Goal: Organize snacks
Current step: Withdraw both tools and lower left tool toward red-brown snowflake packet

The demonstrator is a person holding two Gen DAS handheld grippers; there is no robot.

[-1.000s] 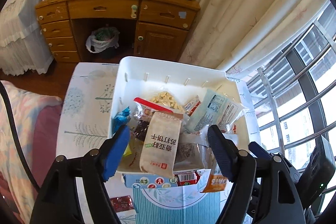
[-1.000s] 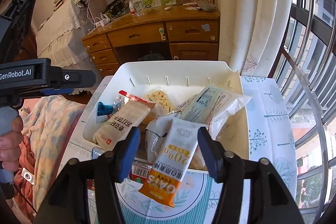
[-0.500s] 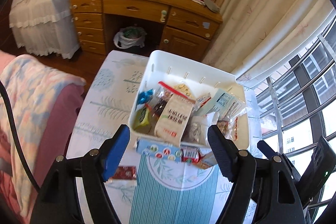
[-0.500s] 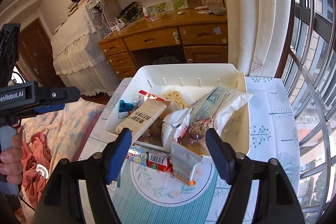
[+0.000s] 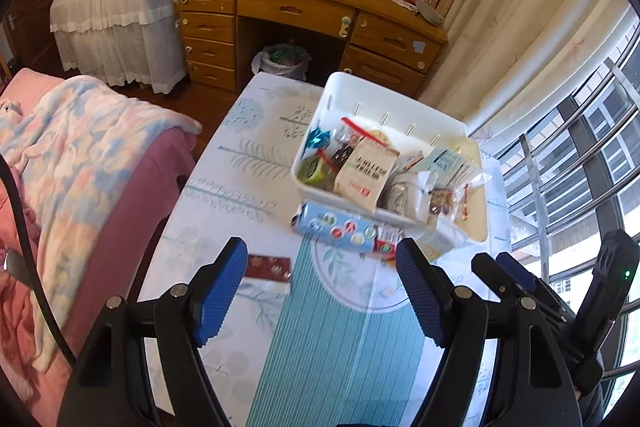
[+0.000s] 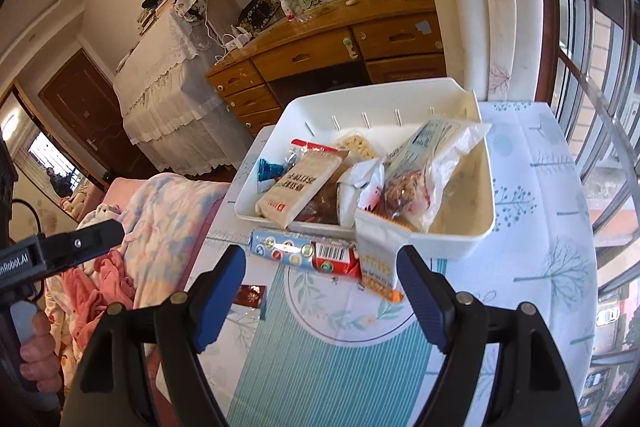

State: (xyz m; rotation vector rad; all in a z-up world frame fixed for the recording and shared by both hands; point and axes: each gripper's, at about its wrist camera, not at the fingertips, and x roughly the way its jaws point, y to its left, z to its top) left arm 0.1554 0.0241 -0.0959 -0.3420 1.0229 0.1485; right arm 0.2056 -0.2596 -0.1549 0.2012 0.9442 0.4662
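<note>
A white bin (image 5: 404, 103) (image 6: 452, 243) full of snack packs stands at the far side of the table. A beige cracker pack (image 5: 366, 173) (image 6: 298, 183) lies on top. A blue and red roll of snacks (image 5: 340, 229) (image 6: 296, 253) lies on the cloth against the bin's near wall. A white and orange oat pouch (image 6: 378, 259) (image 5: 438, 243) leans over the bin's near rim. A small dark red packet (image 5: 268, 267) (image 6: 250, 295) lies nearer, to the left. My left gripper (image 5: 320, 291) and right gripper (image 6: 320, 293) are both open and empty, above the cloth, short of the bin.
The table carries a white, tree-printed cloth with a teal striped panel (image 5: 340, 359). A pink bed with a patterned blanket (image 5: 80, 163) borders the table's left edge. A wooden desk (image 5: 308, 19) stands behind, window bars (image 5: 568, 163) to the right.
Both grippers have pulled back and up from the bin. The right gripper let go of the oat pouch, which now leans on the bin's rim. The beige pack stays in the bin.
</note>
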